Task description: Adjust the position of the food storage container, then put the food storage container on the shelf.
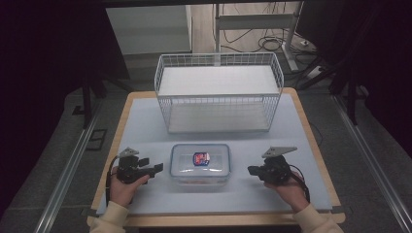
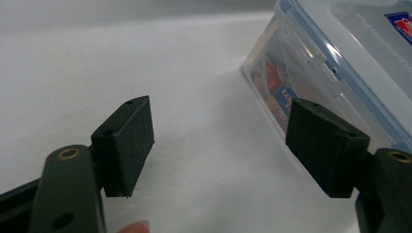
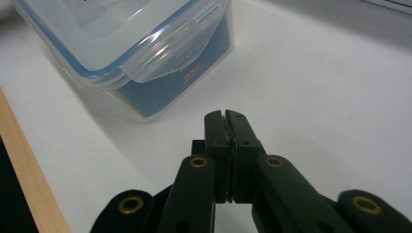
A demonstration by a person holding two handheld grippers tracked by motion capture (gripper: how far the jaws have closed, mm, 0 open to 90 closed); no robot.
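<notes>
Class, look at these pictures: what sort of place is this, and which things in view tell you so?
Probably a lab or workshop set up for recording handling tasks, not a home. A bare work table holds just a wire basket and a food container, cables trail over the floor, and dark screens stand either side.

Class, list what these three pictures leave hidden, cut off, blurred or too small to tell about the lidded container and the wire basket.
- Container contents: high view, too small and veiled by the cloudy lid.
- Lid label: left gripper view, cut off by the right edge.
- Container's far end: right gripper view, cut off by the top edge.
- Basket floor: high view, blurred behind white wire mesh.
</notes>
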